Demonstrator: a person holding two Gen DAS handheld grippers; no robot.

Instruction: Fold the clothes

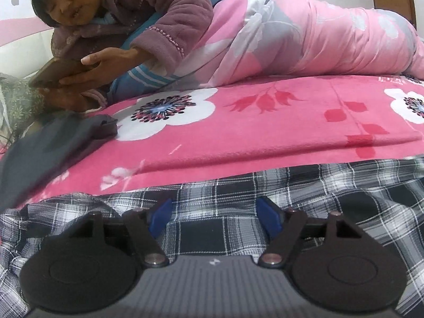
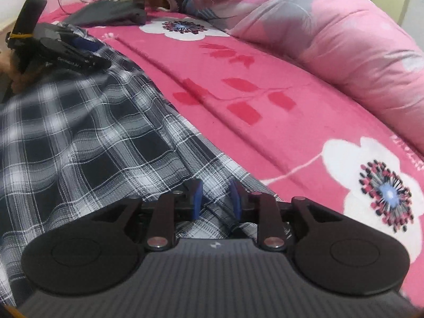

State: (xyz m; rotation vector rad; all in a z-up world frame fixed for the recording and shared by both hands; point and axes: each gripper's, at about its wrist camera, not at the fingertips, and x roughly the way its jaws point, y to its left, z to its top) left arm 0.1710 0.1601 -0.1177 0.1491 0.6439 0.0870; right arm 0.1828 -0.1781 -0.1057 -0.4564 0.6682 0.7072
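At the far left of the right wrist view, the left gripper (image 2: 87, 45) rests low on the plaid shirt (image 2: 87, 137), near its far end; in its own view its blue-padded fingers (image 1: 269, 216) stand wide apart with flat cloth between them and nothing pinched. The shirt is black, grey and white check, thin and woven, spread along the near edge of the bed on a pink fleece blanket (image 2: 278, 137) printed with white flowers and red leaves. It lies loosely, with soft ripples and a long diagonal edge running beside the blanket. Beyond it at the blanket's far left sits a dark grey garment (image 1: 53, 143), crumpled. Further right, the right gripper (image 2: 216, 198) sits over the shirt's near corner, its jaws partly parted with a raised fold of plaid between the pads; whether they grip it I cannot tell. At the back, a person (image 1: 148, 26) lies under a pink floral quilt (image 1: 318, 39), holding a phone (image 1: 55, 73).
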